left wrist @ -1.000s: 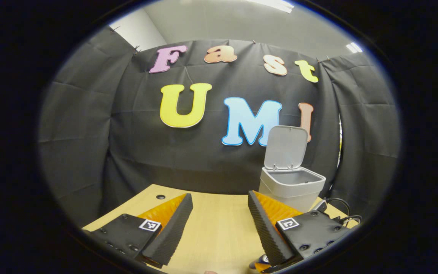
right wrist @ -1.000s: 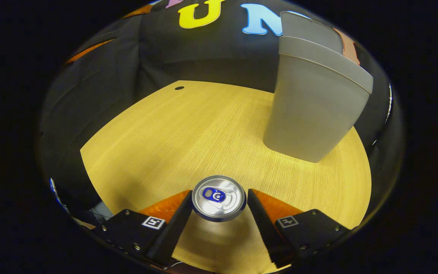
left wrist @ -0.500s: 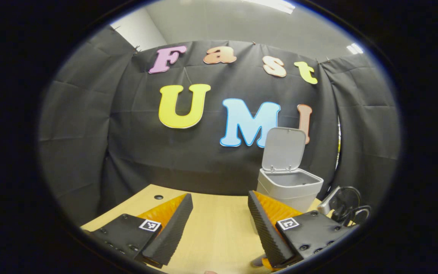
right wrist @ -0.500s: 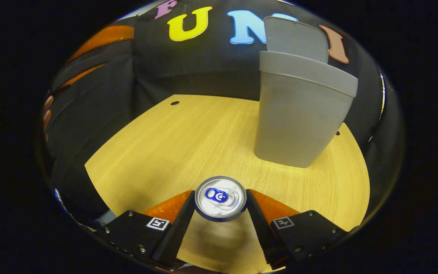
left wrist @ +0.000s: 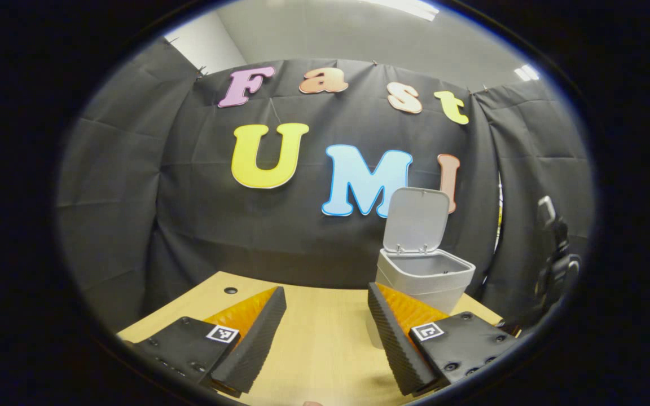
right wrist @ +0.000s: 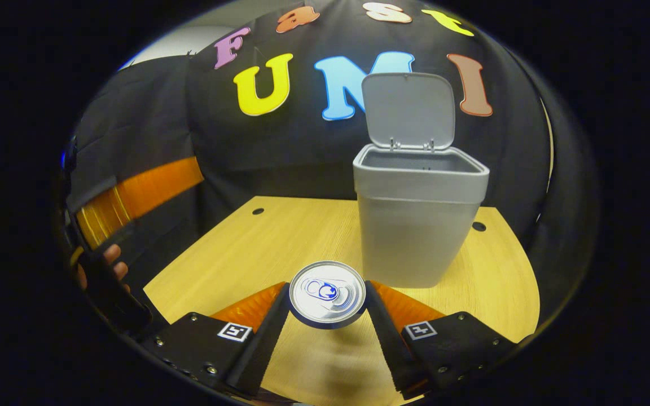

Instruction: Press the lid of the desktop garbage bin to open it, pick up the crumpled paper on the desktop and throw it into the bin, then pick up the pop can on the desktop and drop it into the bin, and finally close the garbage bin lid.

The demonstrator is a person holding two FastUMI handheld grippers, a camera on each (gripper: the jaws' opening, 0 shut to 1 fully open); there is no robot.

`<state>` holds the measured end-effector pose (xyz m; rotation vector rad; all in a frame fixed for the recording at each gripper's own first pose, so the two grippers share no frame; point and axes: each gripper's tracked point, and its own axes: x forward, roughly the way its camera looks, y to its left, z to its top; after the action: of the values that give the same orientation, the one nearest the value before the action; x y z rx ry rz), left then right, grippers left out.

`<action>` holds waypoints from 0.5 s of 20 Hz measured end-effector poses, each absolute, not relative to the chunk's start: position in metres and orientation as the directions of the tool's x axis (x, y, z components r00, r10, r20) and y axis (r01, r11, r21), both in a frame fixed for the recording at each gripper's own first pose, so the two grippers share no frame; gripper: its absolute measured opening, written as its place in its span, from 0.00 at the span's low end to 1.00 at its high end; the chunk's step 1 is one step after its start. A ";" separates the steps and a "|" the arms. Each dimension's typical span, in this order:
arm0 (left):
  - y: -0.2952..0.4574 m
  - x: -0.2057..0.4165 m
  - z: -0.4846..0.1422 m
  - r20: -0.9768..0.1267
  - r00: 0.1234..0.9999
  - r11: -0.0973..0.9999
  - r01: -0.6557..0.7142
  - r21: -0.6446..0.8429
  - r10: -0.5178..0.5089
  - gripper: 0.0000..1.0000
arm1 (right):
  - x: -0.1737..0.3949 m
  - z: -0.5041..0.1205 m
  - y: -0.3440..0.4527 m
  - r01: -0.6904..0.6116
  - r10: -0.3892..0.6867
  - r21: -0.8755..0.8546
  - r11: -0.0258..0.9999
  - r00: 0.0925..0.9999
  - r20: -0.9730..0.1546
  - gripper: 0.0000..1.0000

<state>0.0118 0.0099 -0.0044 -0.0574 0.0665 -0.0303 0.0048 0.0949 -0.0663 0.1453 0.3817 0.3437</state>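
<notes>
In the right gripper view my right gripper [right wrist: 326, 299] is shut on the pop can [right wrist: 328, 293], whose silver top faces the camera, and holds it above the wooden desk [right wrist: 246, 254]. Just behind the can stands the grey garbage bin [right wrist: 415, 225] with its lid [right wrist: 408, 110] raised upright. In the left gripper view my left gripper [left wrist: 325, 327] stands open over the desk with nothing between its fingers. There the bin [left wrist: 424, 276] sits at the right, lid [left wrist: 415, 220] up, and the right gripper's body [left wrist: 553, 265] shows at the far right edge.
The desk [left wrist: 313, 338] has small round holes near its far edge [right wrist: 258, 211]. At the left of the right gripper view, a hand [right wrist: 108, 262] holds the left gripper. The black cloth wall closes in the back and sides.
My right gripper has lifted the pop can off the desk and tilted up, so the bin's open mouth now shows. The left gripper drifted slightly left and stays open.
</notes>
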 end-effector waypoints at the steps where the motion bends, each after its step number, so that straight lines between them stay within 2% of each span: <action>1: 0.010 0.012 -0.005 -0.065 0.997 0.998 0.028 -0.060 -0.032 0.95 | 0.007 -0.055 0.090 -0.294 0.346 0.202 0.934 0.884 -0.315 0.83; 10: 0.008 0.014 -0.002 -0.063 0.997 0.998 0.035 -0.051 -0.039 0.95 | 0.035 0.012 0.056 -0.253 0.283 0.218 0.943 0.952 -0.117 0.83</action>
<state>0.0143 0.0082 -0.0015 -0.0504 0.0641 -0.0370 0.0349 0.0560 0.0119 0.2026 0.1476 0.2742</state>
